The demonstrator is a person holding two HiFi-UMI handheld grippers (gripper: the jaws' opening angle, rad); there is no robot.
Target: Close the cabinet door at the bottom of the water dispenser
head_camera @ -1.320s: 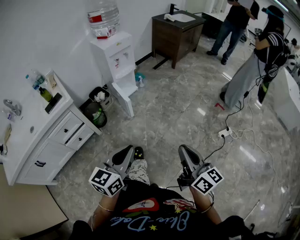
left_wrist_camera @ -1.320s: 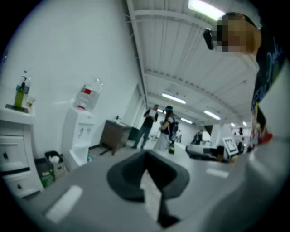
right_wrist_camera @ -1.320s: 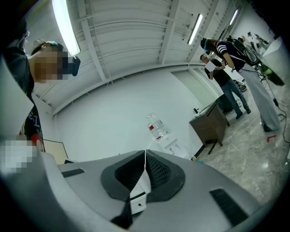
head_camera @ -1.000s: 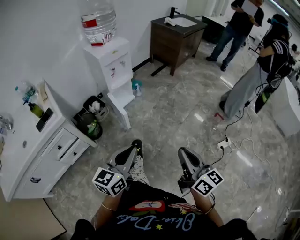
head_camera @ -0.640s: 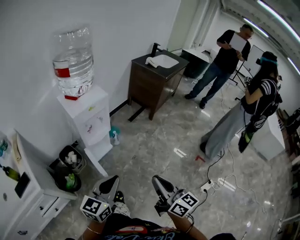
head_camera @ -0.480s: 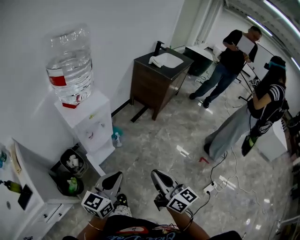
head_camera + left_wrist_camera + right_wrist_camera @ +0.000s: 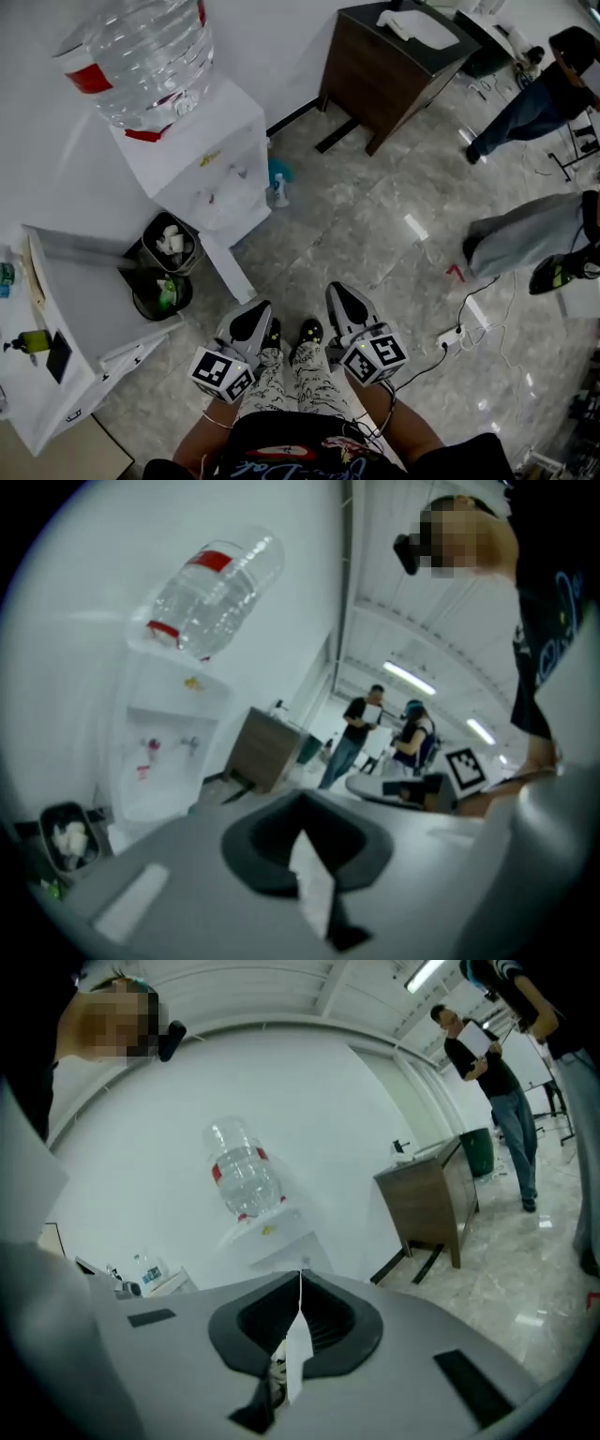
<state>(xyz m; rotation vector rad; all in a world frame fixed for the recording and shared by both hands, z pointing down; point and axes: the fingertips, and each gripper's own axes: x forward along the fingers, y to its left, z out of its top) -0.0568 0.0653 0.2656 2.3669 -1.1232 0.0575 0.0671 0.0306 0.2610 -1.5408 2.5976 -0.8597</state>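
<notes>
**A mock-up of home fittings inside a large studio-like hall**

Household pieces line a bare white wall on a polished grey stone-look floor (image 7: 375, 234): a water dispenser (image 7: 214, 164) topped by a big bottle (image 7: 141, 52), a dark wood washstand (image 7: 380, 80) with a white basin, a white drawer unit (image 7: 80, 333) and waste bins (image 7: 145, 302). A power strip (image 7: 448, 339) trails loose cables, a person (image 7: 483, 1054) stands holding papers, and strip lights (image 7: 408, 679) cross a high ceiling.

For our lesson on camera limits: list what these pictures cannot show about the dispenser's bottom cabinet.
Head view: the water dispenser itself hides the cabinet interior.
Head view: the cabinet door shows edge-on; handle unseen.
Left gripper view: the left claw covers the dispenser's base.
</notes>
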